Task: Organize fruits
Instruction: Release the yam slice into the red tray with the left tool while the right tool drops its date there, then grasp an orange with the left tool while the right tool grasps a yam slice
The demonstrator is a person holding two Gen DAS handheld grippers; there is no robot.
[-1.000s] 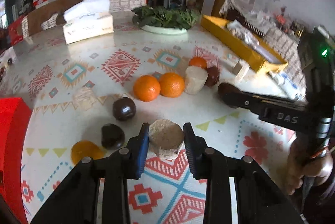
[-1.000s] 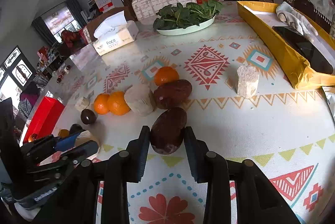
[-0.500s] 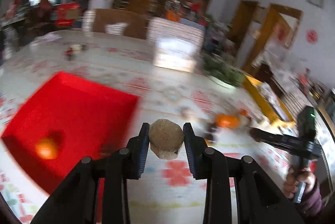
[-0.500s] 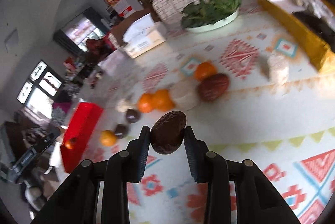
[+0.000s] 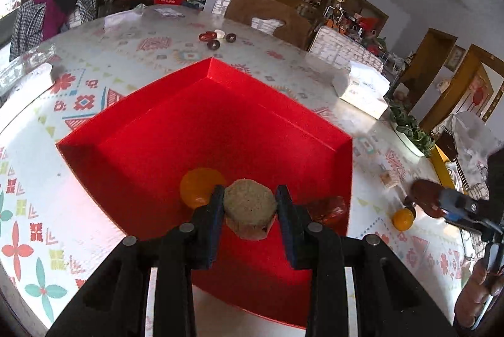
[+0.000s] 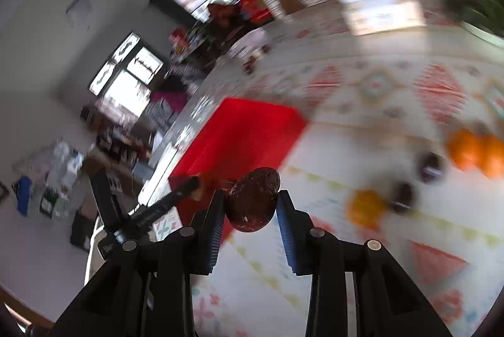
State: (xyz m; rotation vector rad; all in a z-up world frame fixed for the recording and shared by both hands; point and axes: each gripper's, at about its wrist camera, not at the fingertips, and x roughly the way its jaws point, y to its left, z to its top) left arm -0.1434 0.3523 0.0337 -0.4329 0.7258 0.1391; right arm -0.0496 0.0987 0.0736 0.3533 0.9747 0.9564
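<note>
My left gripper (image 5: 249, 195) is shut on a tan, rough round fruit (image 5: 249, 211) and holds it over the near part of the red box (image 5: 220, 104). Inside the box lie an orange (image 5: 201, 187) and a dark red fruit (image 5: 327, 208). My right gripper (image 6: 250, 200) is shut on a dark brown oval fruit (image 6: 253, 201) above the patterned table, right of the red box (image 6: 239, 135). The right wrist view is blurred. The left wrist view shows the right gripper (image 5: 422, 201) at the far right, in a hand.
Loose on the table (image 6: 378, 104) are two oranges (image 6: 475, 151), two dark round fruits (image 6: 430, 167), and a small orange (image 6: 365, 208). Beyond the box stand a tissue box (image 5: 362, 88) and a plate of greens (image 5: 409, 129). Small dark items (image 5: 217, 37) lie at the far side.
My left gripper has swung left from the loose fruits to above the red box, still holding the tan fruit. My right gripper has risen and swung left toward the box with the brown fruit.
</note>
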